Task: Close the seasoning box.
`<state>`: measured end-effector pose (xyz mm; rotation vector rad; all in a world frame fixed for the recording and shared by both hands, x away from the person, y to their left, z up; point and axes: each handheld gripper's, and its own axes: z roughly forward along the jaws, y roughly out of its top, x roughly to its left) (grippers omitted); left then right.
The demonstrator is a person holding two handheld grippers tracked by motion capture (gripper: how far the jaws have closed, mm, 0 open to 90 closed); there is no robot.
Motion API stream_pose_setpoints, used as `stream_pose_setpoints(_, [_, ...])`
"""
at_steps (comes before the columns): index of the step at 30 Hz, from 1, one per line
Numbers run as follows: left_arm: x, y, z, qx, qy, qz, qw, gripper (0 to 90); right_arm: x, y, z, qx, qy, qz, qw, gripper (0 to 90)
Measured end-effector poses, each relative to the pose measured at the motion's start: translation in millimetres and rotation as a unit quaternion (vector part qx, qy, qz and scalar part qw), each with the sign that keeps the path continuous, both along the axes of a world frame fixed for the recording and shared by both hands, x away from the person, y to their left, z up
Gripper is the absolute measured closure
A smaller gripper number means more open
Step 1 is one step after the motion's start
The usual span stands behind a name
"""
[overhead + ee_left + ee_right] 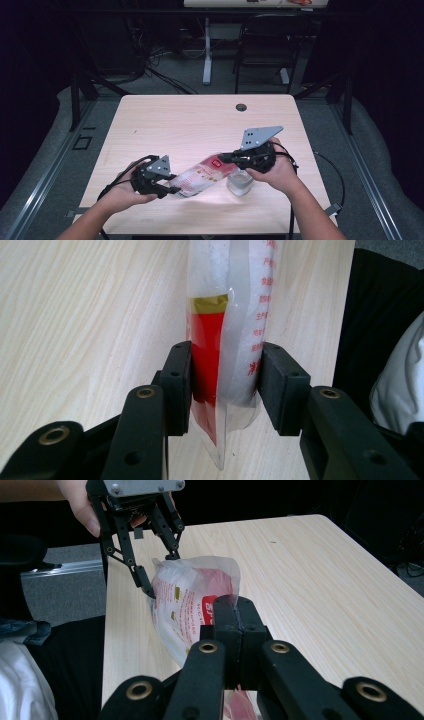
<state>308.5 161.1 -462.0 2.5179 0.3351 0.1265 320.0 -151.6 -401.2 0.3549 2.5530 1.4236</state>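
- High view: the desk is evenly lit from above, while the room around it sinks into near black; the picture is soft and low in detail.
- Soft shadows lie close under the hands.
- Left gripper view: bright, wood grain sharp, the plastic bag shows mild white sheen.
- Right gripper view: the near jaws are slightly soft; the background is dark.
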Motion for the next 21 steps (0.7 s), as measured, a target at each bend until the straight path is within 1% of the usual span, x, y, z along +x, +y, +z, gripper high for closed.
stream_pose_setpoints(4, [-0.1, -1.0, 2.7, 0.006, -0.003, -0.002, 1.0000, 60.0, -0.6, -1.5, 0.2, 0.000, 0.001, 0.000, 1.0000, 89.8])
stream_pose_setpoints(8, [-0.4, -1.2, 3.6, 0.007, -0.004, -0.003, 1.0000, 60.2, -0.8, -1.7, 0.7, -0.003, 0.000, 0.000, 1.0000, 87.9])
stream_pose_setpoints(9, [-0.4, -1.4, 4.0, 0.008, -0.005, -0.005, 0.9999, 60.2, -0.6, -1.5, 1.1, -0.008, -0.001, 0.001, 1.0000, 86.5])
stream_pose_setpoints(10, [-0.2, -1.5, 4.6, 0.008, -0.005, -0.005, 0.9999, 60.2, -0.2, -0.3, 1.5, -0.012, 0.001, 0.002, 0.9999, 82.9])
stream_pose_setpoints(12, [0.1, -1.6, 5.5, 0.010, -0.005, -0.006, 0.9999, 60.3, 0.4, 0.9, 1.9, -0.016, 0.000, 0.002, 0.9999, 81.8])
stream_pose_setpoints(15, [0.2, -1.9, 6.8, 0.012, -0.007, -0.007, 0.9999, 60.3, 0.8, 3.1, 3.4, -0.014, 0.000, 0.004, 0.9999, 77.6])
stream_pose_setpoints(21, [0.4, -2.3, 8.3, 0.013, -0.008, -0.008, 0.9999, 60.4, 0.5, 9.2, 8.4, -0.016, -0.006, 0.012, 0.9998, 74.2])
